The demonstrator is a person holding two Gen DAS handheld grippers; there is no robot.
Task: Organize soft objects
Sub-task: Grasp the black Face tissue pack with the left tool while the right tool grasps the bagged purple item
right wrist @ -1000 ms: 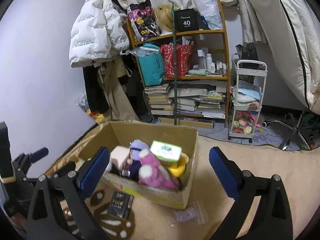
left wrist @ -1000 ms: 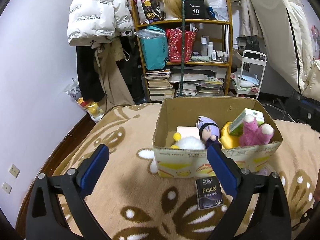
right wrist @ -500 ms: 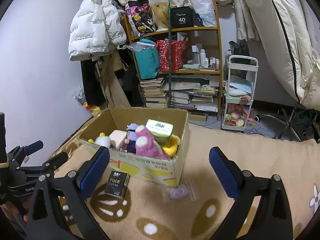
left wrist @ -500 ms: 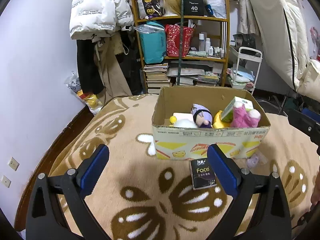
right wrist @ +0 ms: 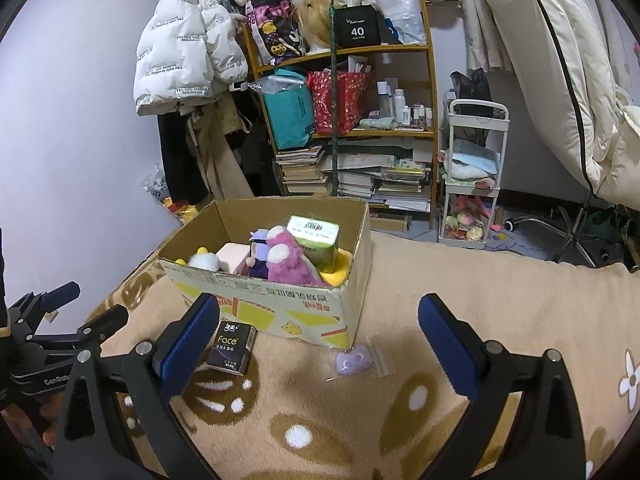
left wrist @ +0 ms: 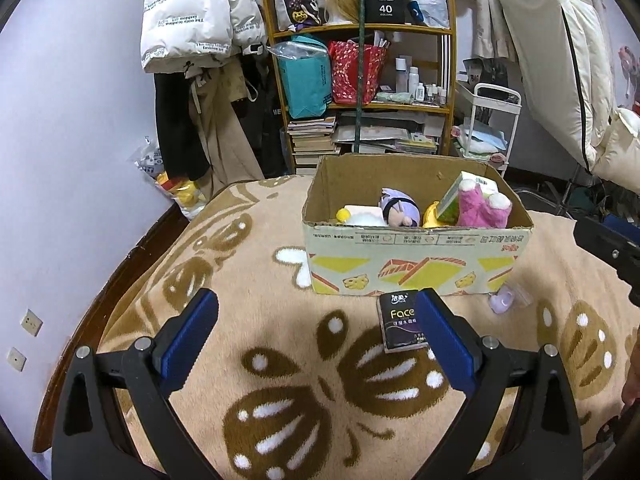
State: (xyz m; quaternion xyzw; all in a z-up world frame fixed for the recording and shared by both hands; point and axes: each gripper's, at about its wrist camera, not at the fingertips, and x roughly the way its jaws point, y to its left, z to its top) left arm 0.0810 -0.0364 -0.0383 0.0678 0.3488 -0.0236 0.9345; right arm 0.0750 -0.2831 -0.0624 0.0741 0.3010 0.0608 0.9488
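A cardboard box [left wrist: 416, 268] [right wrist: 280, 300] stands on the tan blanket. It holds a pink plush [left wrist: 480, 208] [right wrist: 288, 260], a purple-haired doll [left wrist: 398, 208], a green tissue pack [right wrist: 314, 240] and other soft toys. A black "Face" tissue pack [left wrist: 400, 326] [right wrist: 232, 346] lies in front of the box. A small lilac item in a clear bag [left wrist: 502, 302] [right wrist: 354, 360] lies by the box's corner. My left gripper [left wrist: 316, 332] is open and empty, short of the box. My right gripper [right wrist: 318, 332] is open and empty, also short of the box.
A wooden shelf [left wrist: 360, 92] with bags and books stands behind the bed. A white cart [right wrist: 472, 176] is to its right. Coats [left wrist: 192, 40] hang on the left wall. The left gripper shows at the left edge of the right wrist view [right wrist: 44, 320].
Both grippers have pulled back and away from the box, which now looks smaller and farther. Both stay open and empty. The objects have not moved.
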